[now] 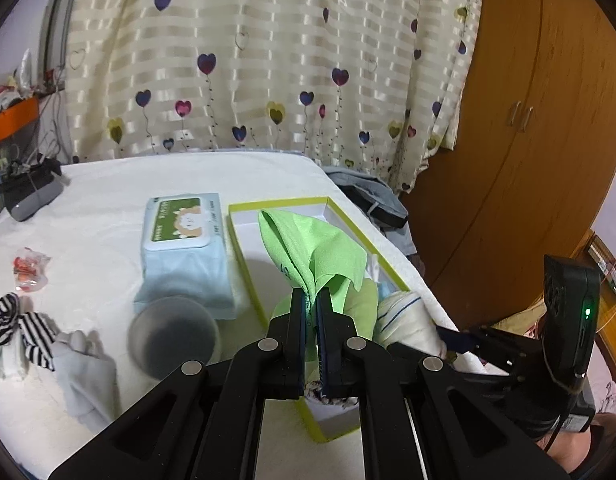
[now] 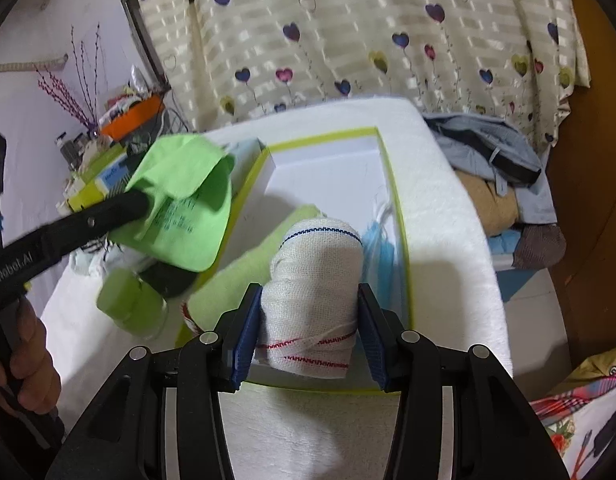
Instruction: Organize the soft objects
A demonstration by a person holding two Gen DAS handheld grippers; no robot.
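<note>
Left tongs (image 1: 311,300) clamp a green cloth (image 1: 313,250) held above the yellow-rimmed box (image 1: 244,236) on the white-covered counter (image 1: 100,184), right tongs (image 2: 309,316) grip a white rolled towel (image 2: 313,280) (red and blue stitching) inside the box's near end.

Even indoor light, fisheye-warped edges, slight motion blur.

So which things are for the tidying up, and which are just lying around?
For tidying:
green cloth in the left claw
white rolled cloth between the right claw pads
yellow-edged box
striped socks

Lying around:
wipes pack
metal cup
clothes pile
</note>
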